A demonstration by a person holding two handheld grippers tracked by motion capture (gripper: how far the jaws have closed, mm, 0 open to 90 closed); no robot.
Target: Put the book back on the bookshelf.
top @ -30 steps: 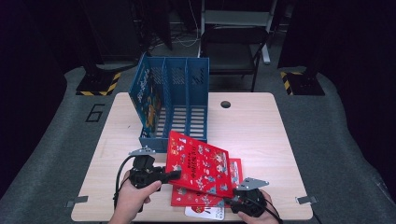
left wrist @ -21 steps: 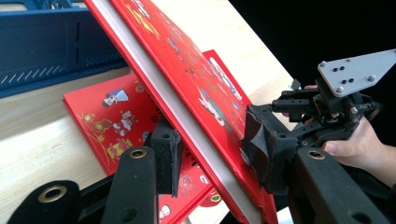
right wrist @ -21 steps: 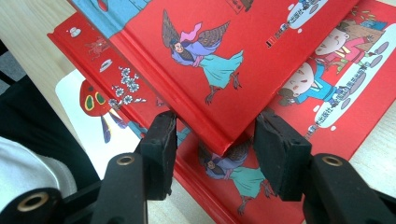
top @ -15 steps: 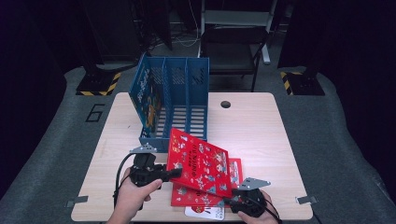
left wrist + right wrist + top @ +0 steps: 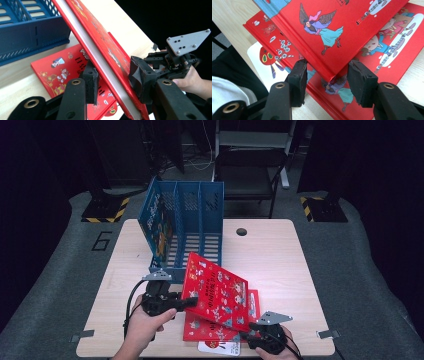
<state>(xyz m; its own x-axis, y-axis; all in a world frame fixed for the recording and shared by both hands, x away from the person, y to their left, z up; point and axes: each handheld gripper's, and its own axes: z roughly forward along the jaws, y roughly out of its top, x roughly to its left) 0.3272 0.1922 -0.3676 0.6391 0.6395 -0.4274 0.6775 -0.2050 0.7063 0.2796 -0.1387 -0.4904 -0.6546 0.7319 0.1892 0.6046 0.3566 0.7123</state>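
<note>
From the high view, my left gripper (image 5: 187, 303) holds the near left edge of a tilted red book (image 5: 216, 295), which slants above a second red book (image 5: 220, 332) lying flat on the table (image 5: 280, 265). Behind them stands a blue file rack (image 5: 187, 227). My right gripper (image 5: 251, 336) sits at the tilted book's near right corner.

In the left gripper view, my jaws have just been closing on the tilted red book (image 5: 100, 55); its page edge runs between the pads, which press on both covers. The blue file rack (image 5: 30, 35) is at upper left, and my right gripper (image 5: 175, 65) beyond.

In the right gripper view, my jaws stand part open around the tilted red book's (image 5: 342, 32) corner, with gaps on both sides. The second red book (image 5: 287, 47) lies beneath, over a white book (image 5: 264, 62).
</note>
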